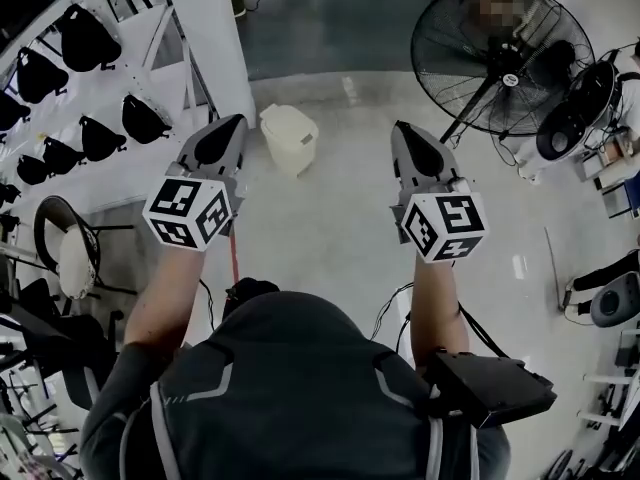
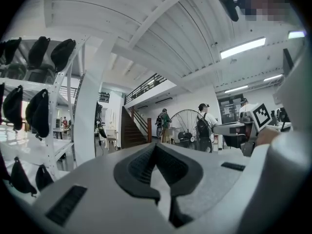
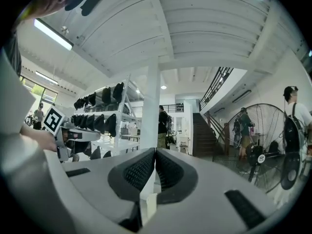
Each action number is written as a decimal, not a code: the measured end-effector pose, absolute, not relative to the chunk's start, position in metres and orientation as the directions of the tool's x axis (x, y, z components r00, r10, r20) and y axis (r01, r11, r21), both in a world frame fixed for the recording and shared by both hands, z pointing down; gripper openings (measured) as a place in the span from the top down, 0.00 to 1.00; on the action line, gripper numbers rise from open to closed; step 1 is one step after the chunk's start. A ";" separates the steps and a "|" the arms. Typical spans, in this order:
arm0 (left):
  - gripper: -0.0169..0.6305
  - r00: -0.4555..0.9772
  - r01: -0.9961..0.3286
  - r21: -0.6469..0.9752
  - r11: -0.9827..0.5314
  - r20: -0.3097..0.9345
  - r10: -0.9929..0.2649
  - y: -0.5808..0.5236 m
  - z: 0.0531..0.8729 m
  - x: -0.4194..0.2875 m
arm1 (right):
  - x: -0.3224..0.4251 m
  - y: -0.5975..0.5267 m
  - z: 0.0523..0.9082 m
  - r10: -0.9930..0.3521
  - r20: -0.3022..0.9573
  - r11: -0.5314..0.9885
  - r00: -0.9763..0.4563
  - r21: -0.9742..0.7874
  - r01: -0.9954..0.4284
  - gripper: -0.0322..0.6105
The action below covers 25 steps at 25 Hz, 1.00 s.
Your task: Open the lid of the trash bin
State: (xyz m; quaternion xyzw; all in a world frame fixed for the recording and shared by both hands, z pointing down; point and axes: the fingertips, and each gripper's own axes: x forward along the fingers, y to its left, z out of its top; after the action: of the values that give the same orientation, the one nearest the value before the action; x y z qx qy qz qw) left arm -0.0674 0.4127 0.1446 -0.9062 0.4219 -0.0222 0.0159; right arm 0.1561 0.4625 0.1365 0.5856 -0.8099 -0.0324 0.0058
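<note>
- Both tools are raised in front of us and touch nothing. The left tool has its jaws pressed together at the tips, with nothing gripped between them.
- The right tool is the same, with its jaws brought tight together and nothing in its grip.
- In the left gripper view, the dark ribbed pads meet in a point, and only the far room shows past them. In the right gripper view, the pads meet the same way.
- The trash bin is small and cream-coloured and stands on the pale floor ahead of us. In the head view it sits between the two tools, nearer the left one and well apart from both.
- Its lid lies down flat on the bin.
- To the left, a white column rises just beside the bin. Beyond the column, a white rack hung with dark rounded items closes off that side.
- To the right, a large standing fan stands near the right tool's side, and its base reaches toward the middle.
- We see open floor between us and the bin, and more open floor between the bin and the fan.
</note>
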 end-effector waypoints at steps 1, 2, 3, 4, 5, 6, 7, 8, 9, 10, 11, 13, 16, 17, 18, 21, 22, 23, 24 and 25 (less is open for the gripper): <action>0.96 0.639 -0.767 -0.050 -0.640 0.034 -0.768 0.410 0.148 -0.068 | 0.158 0.458 0.141 -0.949 -0.029 0.312 -0.313 0.047 -0.949 0.91; 0.96 0.637 -0.768 -0.051 -0.639 0.043 -0.770 0.407 0.153 -0.069 | 0.159 0.454 0.144 -0.950 -0.030 0.311 -0.312 0.035 -0.950 0.91; 0.96 0.637 -0.768 -0.051 -0.639 0.052 -0.769 0.403 0.158 -0.070 | 0.159 0.450 0.148 -0.950 -0.030 0.311 -0.312 0.029 -0.950 0.91; 0.96 0.638 -0.766 -0.049 -0.641 0.057 -0.768 0.398 0.162 -0.071 | 0.158 0.445 0.150 -0.949 -0.029 0.313 -0.314 0.030 -0.949 0.91; 0.96 0.641 -0.764 -0.046 -0.643 0.058 -0.766 0.390 0.165 -0.072 | 0.157 0.438 0.151 -0.948 -0.025 0.315 -0.316 0.038 -0.948 0.91; 0.96 0.643 -0.762 -0.043 -0.646 0.057 -0.763 0.381 0.167 -0.072 | 0.156 0.430 0.152 -0.948 -0.021 0.316 -0.317 0.048 -0.948 0.91; 0.96 0.646 -0.761 -0.038 -0.648 0.055 -0.761 0.371 0.169 -0.073 | 0.155 0.420 0.152 -0.949 -0.018 0.315 -0.316 0.055 -0.948 0.91; 0.96 0.649 -0.758 -0.031 -0.651 0.053 -0.759 0.360 0.170 -0.073 | 0.154 0.410 0.151 -0.950 -0.017 0.312 -0.313 0.058 -0.948 0.91; 0.96 0.653 -0.756 -0.025 -0.654 0.050 -0.756 0.349 0.171 -0.075 | 0.152 0.401 0.150 -0.951 -0.015 0.308 -0.309 0.058 -0.950 0.91; 0.96 0.656 -0.753 -0.022 -0.658 0.045 -0.753 0.338 0.171 -0.078 | 0.149 0.392 0.149 -0.952 -0.014 0.305 -0.306 0.059 -0.951 0.91; 0.96 0.660 -0.750 -0.022 -0.661 0.039 -0.750 0.327 0.170 -0.082 | 0.144 0.383 0.148 -0.953 -0.013 0.302 -0.304 0.064 -0.951 0.91; 0.96 0.674 -0.738 -0.023 -0.674 0.030 -0.739 0.305 0.171 -0.090 | 0.133 0.364 0.148 -0.955 -0.011 0.296 -0.297 0.081 -0.952 0.91; 0.96 0.734 -0.678 -0.017 -0.735 0.020 -0.678 0.272 0.171 -0.094 | 0.116 0.326 0.151 -0.959 -0.003 0.283 -0.285 0.089 -0.955 0.91; 0.96 0.755 -0.655 -0.021 -0.755 0.017 -0.655 0.262 0.171 -0.095 | 0.110 0.312 0.153 -0.959 0.004 0.282 -0.283 0.087 -0.955 0.91; 0.96 0.767 -0.641 -0.028 -0.767 0.017 -0.641 0.251 0.170 -0.098 | 0.104 0.299 0.153 -0.959 0.010 0.282 -0.282 0.087 -0.956 0.91; 0.96 0.774 -0.631 -0.035 -0.775 0.030 -0.632 0.209 0.169 -0.110 | 0.085 0.260 0.150 -0.961 0.013 0.277 -0.277 0.093 -0.956 0.91; 0.96 0.777 -0.628 -0.027 -0.778 0.031 -0.629 0.196 0.170 -0.115 | 0.078 0.248 0.149 -0.961 0.013 0.275 -0.275 0.099 -0.956 0.91; 0.96 0.779 -0.627 -0.019 -0.779 0.030 -0.627 0.183 0.170 -0.120 | 0.072 0.237 0.148 -0.962 0.013 0.273 -0.273 0.104 -0.956 0.91; 0.96 0.777 -0.628 -0.013 -0.778 0.028 -0.628 0.171 0.170 -0.125 | 0.066 0.227 0.147 -0.962 0.013 0.271 -0.272 0.108 -0.956 0.91; 0.96 0.775 -0.631 -0.007 -0.776 0.027 -0.631 0.159 0.171 -0.130 | 0.061 0.217 0.146 -0.963 0.012 0.268 -0.268 0.109 -0.957 0.91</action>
State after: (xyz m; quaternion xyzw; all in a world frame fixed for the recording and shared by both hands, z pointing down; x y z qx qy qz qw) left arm -0.1298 0.1589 0.1708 -0.9421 0.3349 -0.0140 -0.0012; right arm 0.0607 0.2166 0.1460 0.6037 -0.7953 -0.0398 0.0380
